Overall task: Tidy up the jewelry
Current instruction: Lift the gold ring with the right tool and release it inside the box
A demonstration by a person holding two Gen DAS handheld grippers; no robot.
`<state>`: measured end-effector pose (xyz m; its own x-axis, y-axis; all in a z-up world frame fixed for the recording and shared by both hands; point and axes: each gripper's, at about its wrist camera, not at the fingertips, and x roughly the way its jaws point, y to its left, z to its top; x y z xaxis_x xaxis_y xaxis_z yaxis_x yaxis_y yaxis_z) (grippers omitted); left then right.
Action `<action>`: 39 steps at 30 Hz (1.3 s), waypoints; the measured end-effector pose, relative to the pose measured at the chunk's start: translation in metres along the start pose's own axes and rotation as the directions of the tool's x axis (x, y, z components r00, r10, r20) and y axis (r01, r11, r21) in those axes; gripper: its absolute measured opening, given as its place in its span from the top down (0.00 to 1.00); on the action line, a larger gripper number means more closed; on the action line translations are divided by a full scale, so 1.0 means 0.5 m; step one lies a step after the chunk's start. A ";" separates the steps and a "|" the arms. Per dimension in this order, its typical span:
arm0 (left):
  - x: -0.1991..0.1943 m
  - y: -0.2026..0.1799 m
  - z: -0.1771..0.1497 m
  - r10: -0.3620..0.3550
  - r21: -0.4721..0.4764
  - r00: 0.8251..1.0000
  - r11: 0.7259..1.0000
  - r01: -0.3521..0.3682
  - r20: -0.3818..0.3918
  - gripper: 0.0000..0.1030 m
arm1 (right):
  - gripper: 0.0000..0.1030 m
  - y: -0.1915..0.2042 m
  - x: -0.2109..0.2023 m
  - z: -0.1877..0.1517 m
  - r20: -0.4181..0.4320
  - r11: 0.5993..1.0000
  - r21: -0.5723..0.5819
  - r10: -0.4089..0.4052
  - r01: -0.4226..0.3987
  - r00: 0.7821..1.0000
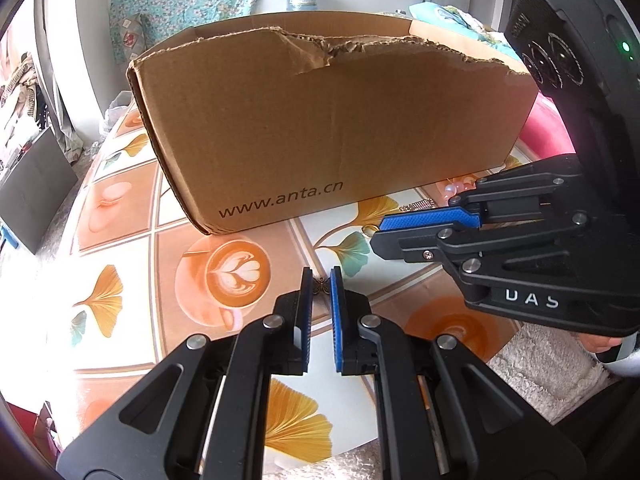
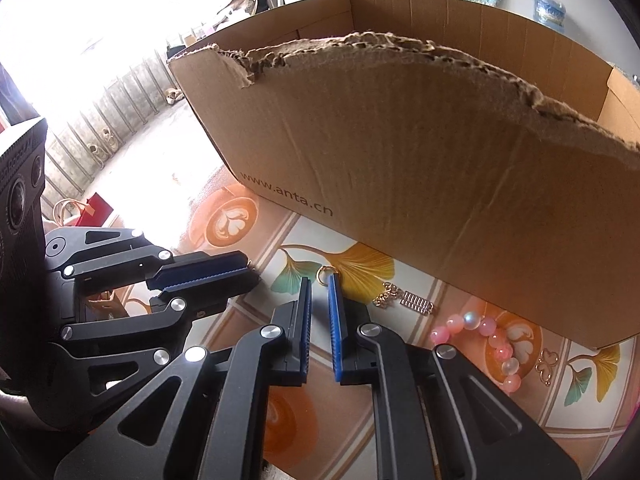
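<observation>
My left gripper [image 1: 321,278] hangs low over the patterned table, its blue pads nearly together on a small bronze butterfly charm [image 1: 321,285] at their tips. From the right wrist view the left gripper [image 2: 254,276] is at the left with its fingers together. My right gripper [image 2: 320,282] is shut on a thin gold ring [image 2: 325,271] that sticks out past its tips. In the left wrist view the right gripper [image 1: 376,233] comes in from the right with the gold ring [image 1: 369,231] at its tips. Behind both stands an open cardboard box [image 2: 400,160] with a torn front wall.
On the tablecloth [image 2: 360,400] in front of the box lie a gold chain piece [image 2: 386,296], a silver ribbed clasp [image 2: 418,303], a pink bead bracelet [image 2: 494,340] and a gold clover charm [image 2: 547,366]. A white fleecy sleeve [image 1: 540,360] is at the lower right.
</observation>
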<state>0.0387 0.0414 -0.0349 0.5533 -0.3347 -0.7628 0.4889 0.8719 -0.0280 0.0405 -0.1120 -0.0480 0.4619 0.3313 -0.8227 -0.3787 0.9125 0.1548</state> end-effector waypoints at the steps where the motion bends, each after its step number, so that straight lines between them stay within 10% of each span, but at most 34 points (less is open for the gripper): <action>1: -0.001 0.001 -0.001 0.000 -0.001 1.000 1.000 0.000 0.000 0.93 | 0.91 -0.001 0.001 0.002 0.001 1.000 0.002 -0.004 0.004 1.000; 9: -0.001 0.001 -0.002 -0.001 -0.005 1.000 1.000 0.001 0.003 0.93 | 0.78 0.015 0.005 0.004 0.015 1.000 0.011 -0.019 0.019 1.000; 21: -0.002 0.002 -0.004 -0.002 -0.006 1.000 1.000 0.002 0.004 0.92 | 0.83 0.055 0.028 0.017 0.061 0.989 -0.067 -0.130 0.134 0.990; 39: -0.038 -0.010 0.003 0.009 0.002 1.000 1.000 -0.009 0.029 0.93 | 0.91 0.019 -0.031 0.008 0.132 0.999 0.001 -0.032 0.032 0.991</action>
<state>0.0265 0.0428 -0.0193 0.5769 -0.3373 -0.7439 0.4852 0.8742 -0.0201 0.0329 -0.1073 -0.0314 0.5753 0.3311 -0.7479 -0.3628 0.9228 0.1295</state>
